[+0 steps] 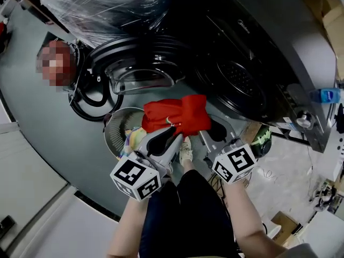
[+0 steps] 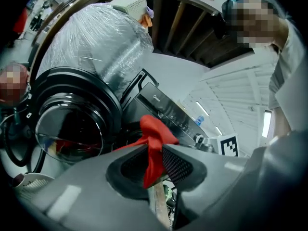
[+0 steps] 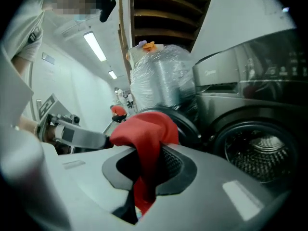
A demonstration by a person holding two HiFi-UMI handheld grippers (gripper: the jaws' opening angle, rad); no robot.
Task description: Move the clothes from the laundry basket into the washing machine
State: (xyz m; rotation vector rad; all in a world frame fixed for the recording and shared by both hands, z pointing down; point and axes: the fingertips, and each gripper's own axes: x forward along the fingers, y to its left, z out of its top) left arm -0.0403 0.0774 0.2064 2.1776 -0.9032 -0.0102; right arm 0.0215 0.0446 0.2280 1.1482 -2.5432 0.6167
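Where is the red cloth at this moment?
In the head view's centre, red cloth held by the left gripper and right gripper, above the laundry basket, near the washer door.

Washing machine [image 1: 279, 47], dark control panel [image 1: 242, 34]: small pale brand word, reads as "Midea". Same word sits on the panel in the left gripper view [image 2: 159, 102] and in the right gripper view [image 3: 231, 76], tiny and soft in both, barely legible.

Marker cubes on left gripper [image 1: 173, 127] and right gripper [image 1: 207, 130]: black-and-white square patterns, not lettering.

Blue bottle [image 1: 325, 95] on the machine top: label too small to read.
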